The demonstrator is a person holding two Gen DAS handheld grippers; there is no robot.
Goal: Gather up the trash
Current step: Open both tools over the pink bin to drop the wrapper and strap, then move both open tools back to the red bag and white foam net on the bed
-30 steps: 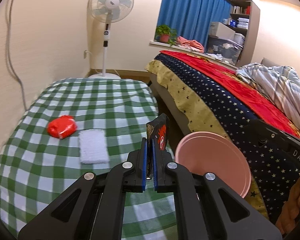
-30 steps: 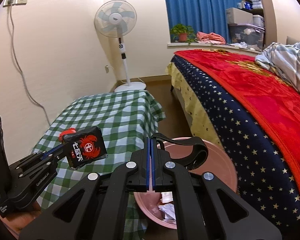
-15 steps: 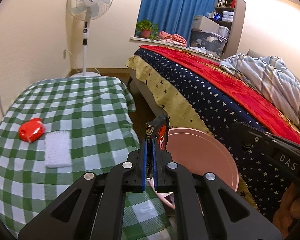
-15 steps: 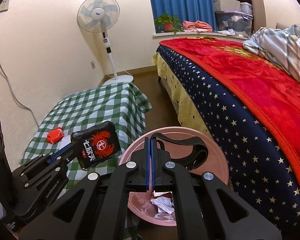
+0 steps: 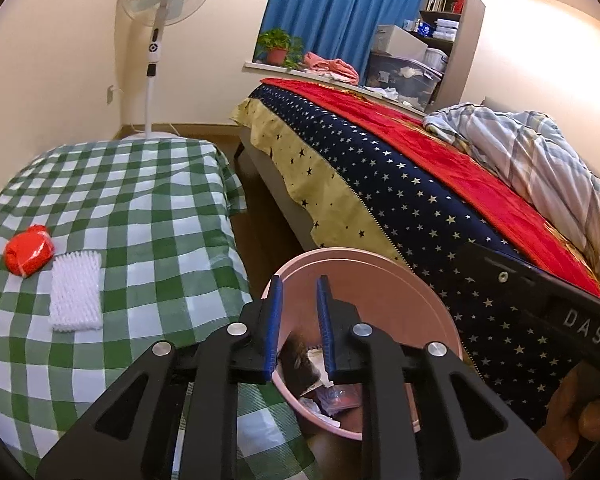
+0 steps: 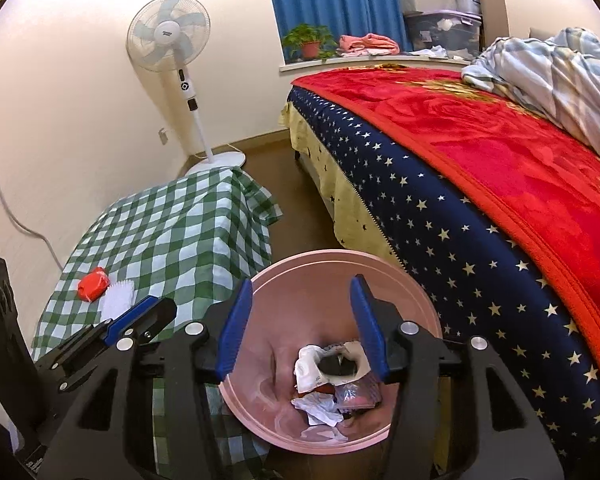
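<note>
Both grippers spread and empty over the pink bin (image 6: pixel 380 268), two scraps left on the checked table (image 5: pixel 148 200)

Your left gripper (image 5: pixel 299 320) and right gripper (image 6: pixel 300 320) grip nothing; at mid-left, the red wrapper (image 5: pixel 29 254) looks light and crinkly, so pinch its bulge, and take the soft white foam net (image 5: pixel 76 292) touching it by a long edge, with open cloth around both

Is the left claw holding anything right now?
No, the left claw is open over the pink bin, with nothing between its blue pads.
</note>
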